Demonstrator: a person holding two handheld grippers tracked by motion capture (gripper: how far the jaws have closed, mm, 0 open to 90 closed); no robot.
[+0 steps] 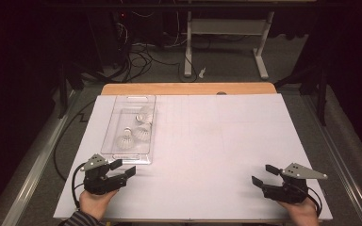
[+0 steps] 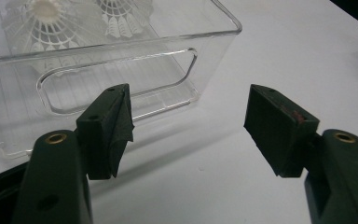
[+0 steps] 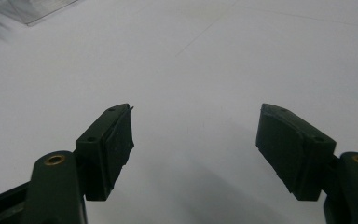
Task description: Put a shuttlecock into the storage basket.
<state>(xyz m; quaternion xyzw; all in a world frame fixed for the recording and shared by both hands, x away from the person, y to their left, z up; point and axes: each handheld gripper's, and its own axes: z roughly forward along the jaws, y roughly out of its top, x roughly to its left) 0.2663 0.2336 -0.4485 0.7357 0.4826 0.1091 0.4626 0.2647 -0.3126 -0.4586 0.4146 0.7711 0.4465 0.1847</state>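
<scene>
A clear plastic bin [image 1: 109, 141] lies on the left part of the white table, holding three white shuttlecocks [image 1: 125, 139] [image 1: 141, 132] [image 1: 146, 113]. My left gripper [image 1: 123, 168] rests just in front of the bin's near end, jaws open and empty. In the left gripper view the bin's handled end wall [image 2: 121, 79] stands right beyond the open gripper [image 2: 189, 126], with two shuttlecocks [image 2: 46, 23] [image 2: 123, 14] inside. My right gripper [image 1: 264, 174] sits at the front right, open and empty; in the right gripper view it [image 3: 196, 140] faces bare white table.
The white sheet [image 1: 217, 141] covers the table, with a wooden strip [image 1: 188, 88] at the far edge. Beyond it, a desk frame [image 1: 226, 37] and cables [image 1: 136, 56] lie on the floor. A corner of the bin [image 3: 28, 9] shows at the upper left of the right gripper view.
</scene>
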